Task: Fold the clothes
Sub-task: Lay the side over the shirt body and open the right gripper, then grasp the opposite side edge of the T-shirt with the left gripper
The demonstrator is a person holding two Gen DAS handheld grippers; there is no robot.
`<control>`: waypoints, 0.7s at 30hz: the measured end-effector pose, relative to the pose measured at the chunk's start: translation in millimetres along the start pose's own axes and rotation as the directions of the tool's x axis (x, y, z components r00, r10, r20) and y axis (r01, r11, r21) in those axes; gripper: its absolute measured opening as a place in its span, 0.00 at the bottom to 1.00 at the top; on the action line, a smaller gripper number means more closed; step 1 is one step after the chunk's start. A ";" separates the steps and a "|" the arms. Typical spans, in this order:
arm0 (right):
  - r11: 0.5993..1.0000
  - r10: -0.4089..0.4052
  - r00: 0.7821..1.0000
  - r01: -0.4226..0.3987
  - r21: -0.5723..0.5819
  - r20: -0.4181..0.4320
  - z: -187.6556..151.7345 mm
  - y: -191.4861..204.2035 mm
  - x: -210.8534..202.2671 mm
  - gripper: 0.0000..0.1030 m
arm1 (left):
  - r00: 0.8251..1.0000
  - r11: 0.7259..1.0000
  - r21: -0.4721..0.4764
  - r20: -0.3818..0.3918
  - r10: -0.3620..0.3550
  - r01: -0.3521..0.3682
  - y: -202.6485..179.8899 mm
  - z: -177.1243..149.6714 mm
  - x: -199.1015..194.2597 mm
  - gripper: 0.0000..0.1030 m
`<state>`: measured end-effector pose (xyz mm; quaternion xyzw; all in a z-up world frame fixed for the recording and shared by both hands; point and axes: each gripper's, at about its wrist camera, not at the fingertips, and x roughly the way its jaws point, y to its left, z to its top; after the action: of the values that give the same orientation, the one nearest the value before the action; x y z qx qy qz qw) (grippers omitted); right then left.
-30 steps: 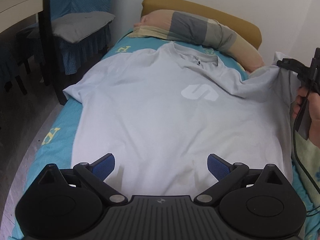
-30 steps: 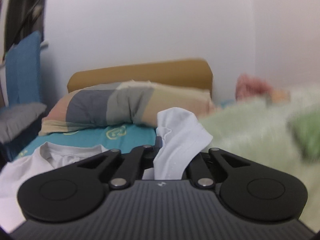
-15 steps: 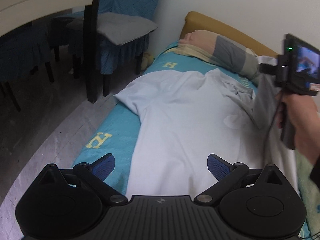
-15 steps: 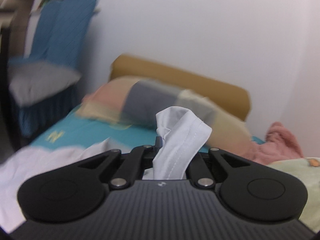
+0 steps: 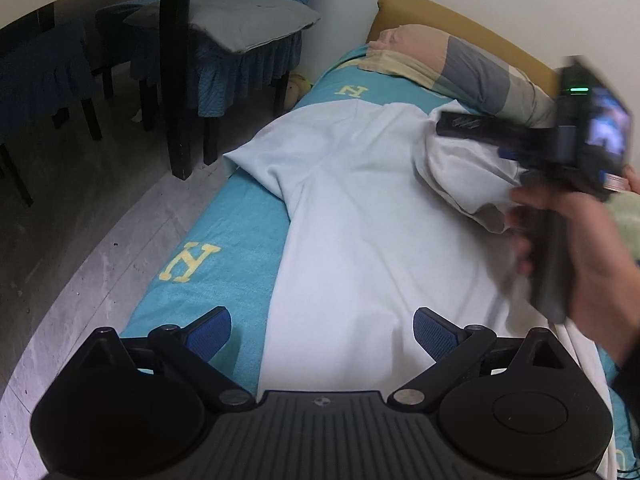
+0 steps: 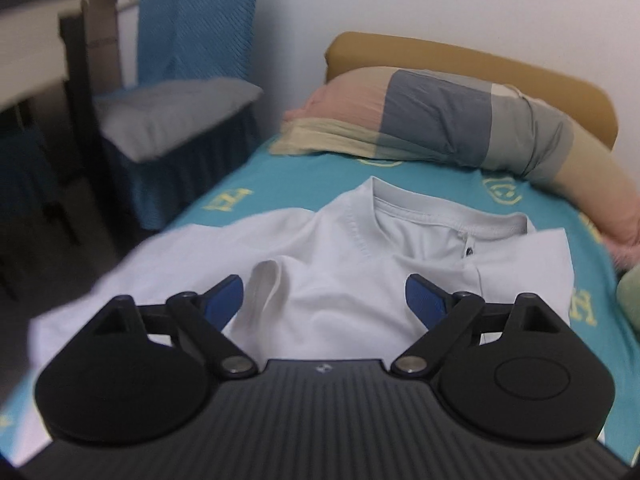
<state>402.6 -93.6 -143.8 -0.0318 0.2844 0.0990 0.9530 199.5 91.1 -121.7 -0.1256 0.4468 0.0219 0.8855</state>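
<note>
Both tongs spread wide, nothing between the pads. Left tongs [image 5: 322, 330] hover low over the near end of the T-shirt [image 5: 360, 216]; the left blue pad sits over the teal sheet [image 5: 224, 240], the right pad over the shirt cloth, so the shirt's left edge runs up between the two fingers. No contact with the cloth can be confirmed from this view.

Right tongs [image 6: 324, 300] hover above the shirt's upper part. A folded-over sleeve [image 6: 264, 288] lies on the chest just beside the left blue pad, its hem curled into a loop. Collar [image 6: 448, 220] lies ahead of the fingers, toward the pillow [image 6: 460, 120]. Seen from the left wrist, the right tongs are blurred, held in a hand [image 5: 588, 240] at the right side of the bed, above a bunched fold of the shirt.

Shirt position: spread on the teal sheet, collar toward the pillow and tan headboard [image 6: 460, 54], one sleeve reaching the bed edge on the floor side. Chair with grey cushion [image 5: 236, 16] stands off the bed, beyond that edge. Pale green blanket [image 6: 630, 296] at the far right edge.
</note>
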 end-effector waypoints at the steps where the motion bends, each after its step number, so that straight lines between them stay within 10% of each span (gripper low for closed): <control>1: 1.000 0.016 1.000 -0.016 0.014 0.010 0.2 -3.5 -15.6 0.87 | 1.000 1.000 0.002 0.003 -0.002 0.002 -1.0 -0.4 -1.2 0.96; 21: 0.939 -0.084 0.990 0.041 0.342 0.114 -119.2 -96.9 -371.2 0.87 | 0.985 0.945 0.327 0.160 -0.062 0.006 -79.3 -62.9 -94.3 0.95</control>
<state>54.9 -265.7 -39.5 0.1302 0.2349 0.0200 0.9631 105.5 6.1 -66.3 0.0167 0.3660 -0.0568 0.9287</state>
